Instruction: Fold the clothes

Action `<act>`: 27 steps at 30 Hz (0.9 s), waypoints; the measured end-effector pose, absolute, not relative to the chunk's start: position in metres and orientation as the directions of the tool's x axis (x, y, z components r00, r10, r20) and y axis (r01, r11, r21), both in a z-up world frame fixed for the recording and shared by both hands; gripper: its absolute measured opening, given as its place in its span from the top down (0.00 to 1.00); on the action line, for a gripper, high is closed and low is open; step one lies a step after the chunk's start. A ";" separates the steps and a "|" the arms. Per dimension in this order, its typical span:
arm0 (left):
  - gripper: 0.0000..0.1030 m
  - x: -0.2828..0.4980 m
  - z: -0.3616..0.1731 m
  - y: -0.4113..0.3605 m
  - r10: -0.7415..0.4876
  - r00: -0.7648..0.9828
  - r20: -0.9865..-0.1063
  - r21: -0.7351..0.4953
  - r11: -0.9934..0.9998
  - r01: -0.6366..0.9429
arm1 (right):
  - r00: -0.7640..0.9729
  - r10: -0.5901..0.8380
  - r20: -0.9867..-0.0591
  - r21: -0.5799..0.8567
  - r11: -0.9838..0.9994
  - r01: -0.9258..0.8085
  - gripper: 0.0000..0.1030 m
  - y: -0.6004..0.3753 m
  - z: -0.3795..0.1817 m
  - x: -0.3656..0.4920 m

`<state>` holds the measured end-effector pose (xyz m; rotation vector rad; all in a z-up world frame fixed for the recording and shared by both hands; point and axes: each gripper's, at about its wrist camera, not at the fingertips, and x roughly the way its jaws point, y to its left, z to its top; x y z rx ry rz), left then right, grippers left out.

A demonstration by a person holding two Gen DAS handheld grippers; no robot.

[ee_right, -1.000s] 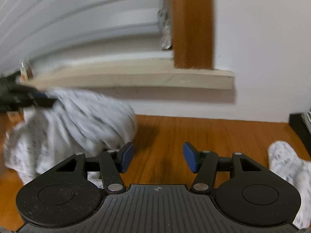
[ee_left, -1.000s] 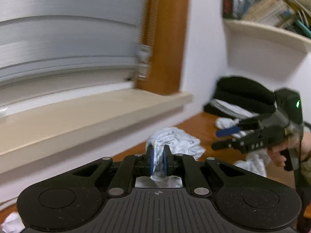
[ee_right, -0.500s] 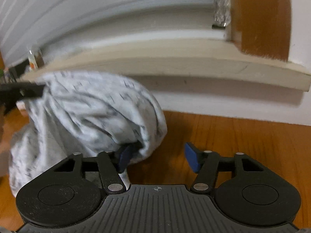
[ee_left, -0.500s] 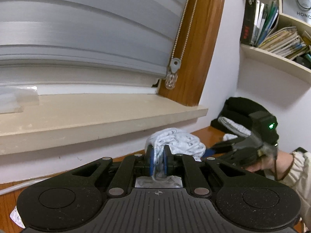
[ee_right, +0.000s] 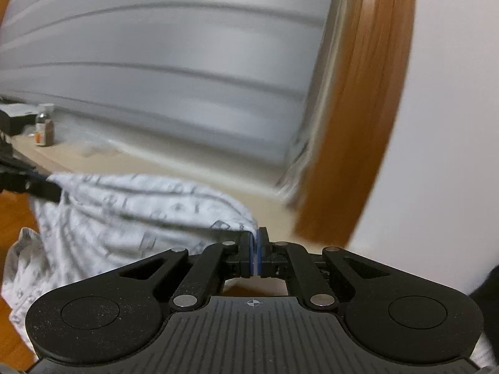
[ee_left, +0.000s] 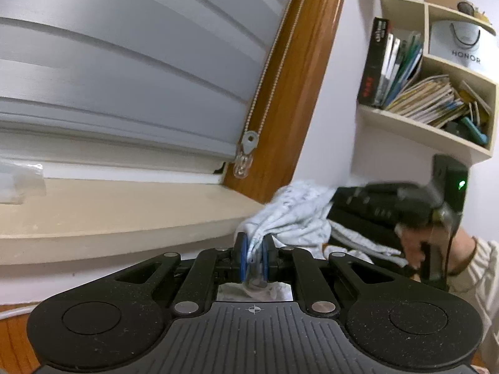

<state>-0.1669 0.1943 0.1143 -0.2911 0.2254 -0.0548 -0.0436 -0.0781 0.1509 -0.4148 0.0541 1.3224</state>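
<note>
The white patterned garment (ee_right: 124,218) hangs in front of the window sill (ee_left: 109,212), clamped at one edge by the left hand-held gripper (ee_left: 254,260) and at another by the right hand-held gripper (ee_right: 256,257). It looks light, limp and slippery; best pinched at hems or corners.

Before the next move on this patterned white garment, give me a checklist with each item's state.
1. Left gripper clamped on the patterned white garment: ok, cloth bunched between its blue pads.
2. Right gripper clamped on the garment's edge: ok, thin cloth pinched.
3. Garment spans between both grippers: ok.
4. Garment fully off the wooden tabletop: cannot tell, lower part hangs out of view.
5. Garment spread flat enough to fold: not ok, it hangs bunched and creased.
6. Clear of the jar on the windowsill: ok.
</note>
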 end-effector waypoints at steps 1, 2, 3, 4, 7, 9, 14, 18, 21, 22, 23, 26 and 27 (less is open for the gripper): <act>0.90 -0.167 0.115 0.194 -0.089 0.974 -0.207 -0.293 0.956 0.026 | 0.275 0.929 -0.248 -0.293 0.199 -0.935 0.97 -0.081 0.158 -0.045; 0.90 -0.167 0.115 0.193 -0.095 0.975 -0.202 -0.295 0.955 0.032 | 0.297 0.927 -0.228 -0.331 0.214 -0.919 0.97 -0.083 0.164 -0.047; 0.90 -0.167 0.115 0.192 -0.105 0.975 -0.198 -0.298 0.954 0.042 | 0.329 0.924 -0.196 -0.385 0.236 -0.892 0.97 -0.084 0.169 -0.051; 0.90 -0.167 0.115 0.191 -0.117 0.974 -0.192 -0.300 0.952 0.055 | 0.359 0.919 -0.162 -0.438 0.259 -0.861 0.97 -0.085 0.174 -0.055; 0.89 -0.163 0.114 0.186 -0.158 0.966 -0.203 -0.298 0.950 0.093 | 0.393 0.913 -0.105 -0.500 0.293 -0.815 0.97 -0.087 0.186 -0.060; 0.86 -0.157 0.111 0.182 -0.162 0.959 -0.234 -0.287 0.953 0.091 | 0.391 0.911 -0.135 -0.502 0.277 -0.819 0.97 -0.084 0.186 -0.058; 0.79 -0.143 0.101 0.180 -0.147 0.938 -0.313 -0.284 0.957 0.056 | 0.408 0.867 -0.286 -0.460 0.249 -0.852 0.92 -0.073 0.156 -0.032; 0.54 -0.145 0.098 0.188 -0.132 0.941 -0.313 -0.307 0.951 0.032 | 0.384 0.802 -0.458 -0.364 0.225 -0.904 0.72 -0.066 0.123 0.001; 0.47 -0.148 0.098 0.196 -0.106 0.945 -0.309 -0.320 0.948 0.002 | 0.341 0.756 -0.559 -0.281 0.215 -0.935 0.62 -0.070 0.099 0.023; 0.46 -0.148 0.097 0.197 -0.097 0.944 -0.314 -0.321 0.947 -0.009 | 0.331 0.752 -0.570 -0.248 0.226 -0.942 0.61 -0.073 0.093 0.031; 0.45 -0.148 0.095 0.198 -0.087 0.942 -0.324 -0.315 0.949 -0.021 | 0.320 0.749 -0.580 -0.215 0.238 -0.947 0.59 -0.076 0.088 0.039; 0.43 -0.142 0.089 0.199 -0.062 0.929 -0.364 -0.291 0.955 -0.051 | 0.252 0.754 -0.606 -0.078 0.260 -0.963 0.59 -0.087 0.065 0.064; 0.43 -0.140 0.086 0.199 -0.057 0.924 -0.378 -0.285 0.957 -0.058 | 0.235 0.756 -0.611 -0.046 0.262 -0.964 0.59 -0.086 0.060 0.067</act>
